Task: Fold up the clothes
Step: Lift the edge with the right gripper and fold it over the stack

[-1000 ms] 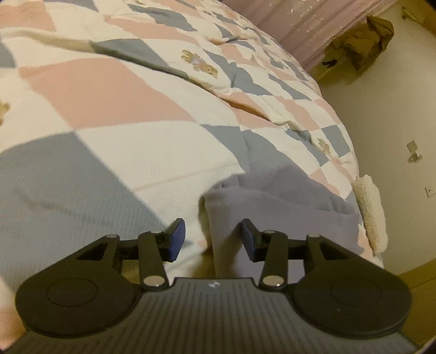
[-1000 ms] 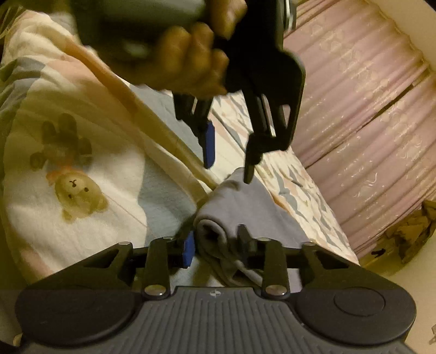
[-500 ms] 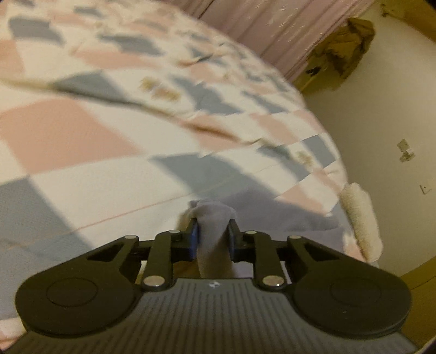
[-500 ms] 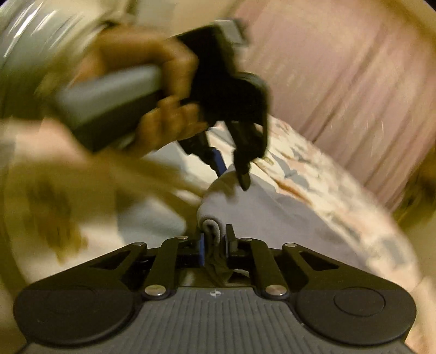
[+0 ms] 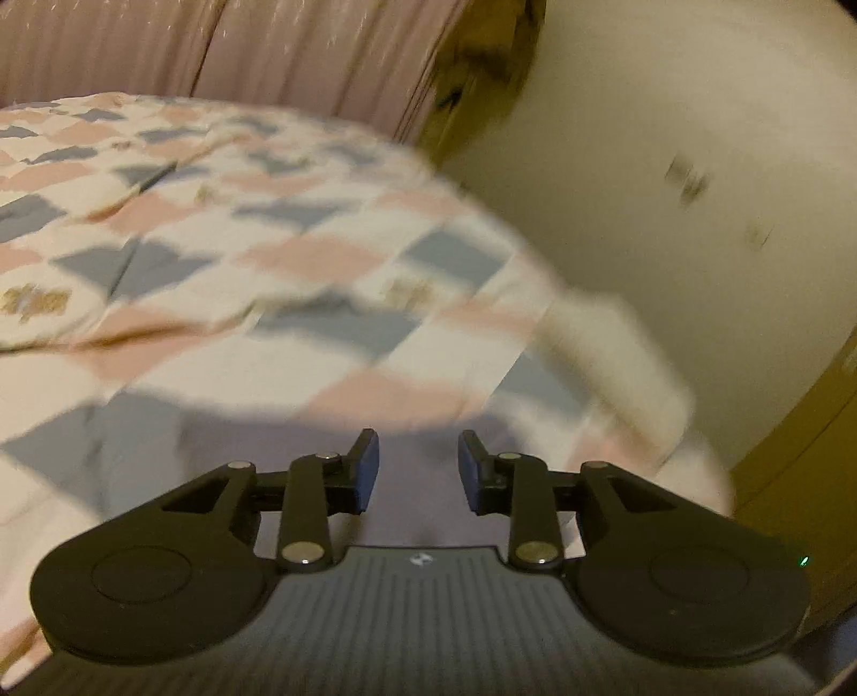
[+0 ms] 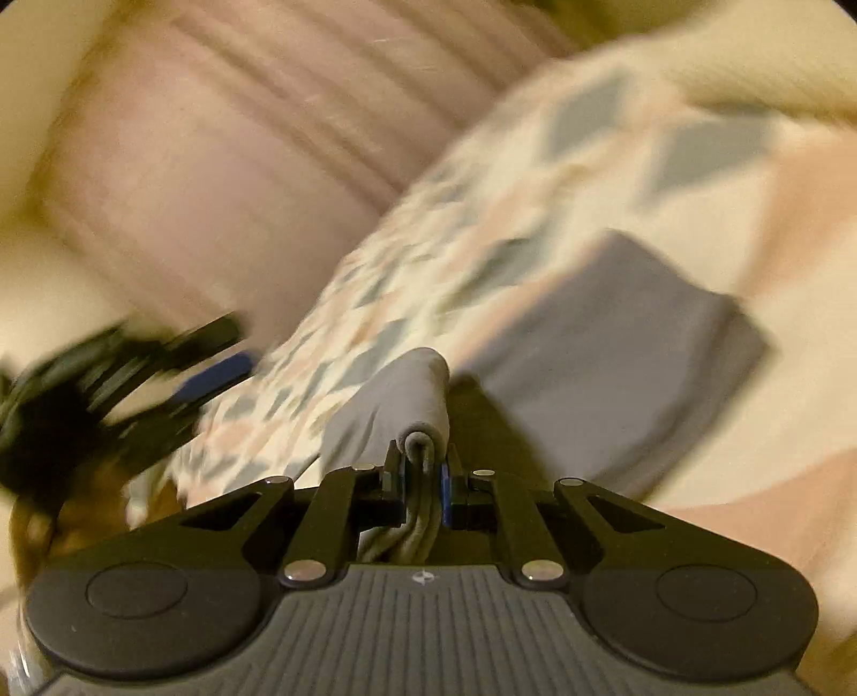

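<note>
A grey garment (image 6: 616,364) lies partly folded on the checked quilt (image 6: 482,214). Its near fold (image 6: 407,396) is lifted off the bed, and my right gripper (image 6: 423,471) is shut on that rolled edge. In the left wrist view my left gripper (image 5: 418,463) hovers over the grey garment (image 5: 412,508). Its jaws are opening, the pads stand clear of the cloth, and nothing is pinched. The left gripper (image 6: 230,348) shows as a dark blur at the left of the right wrist view. Both views are motion-blurred.
The quilt (image 5: 268,267) covers the bed up to a pink curtain (image 5: 268,53) at the back. A white fluffy cloth (image 5: 616,353) hangs at the bed's right edge beside a pale wall (image 5: 669,160). A brown garment (image 5: 482,48) hangs in the corner.
The right gripper closed on the garment's fold, rolled over and swung with it. The left gripper pinched the cloth half a second ago; now its jaws stand apart and it has swung away.
</note>
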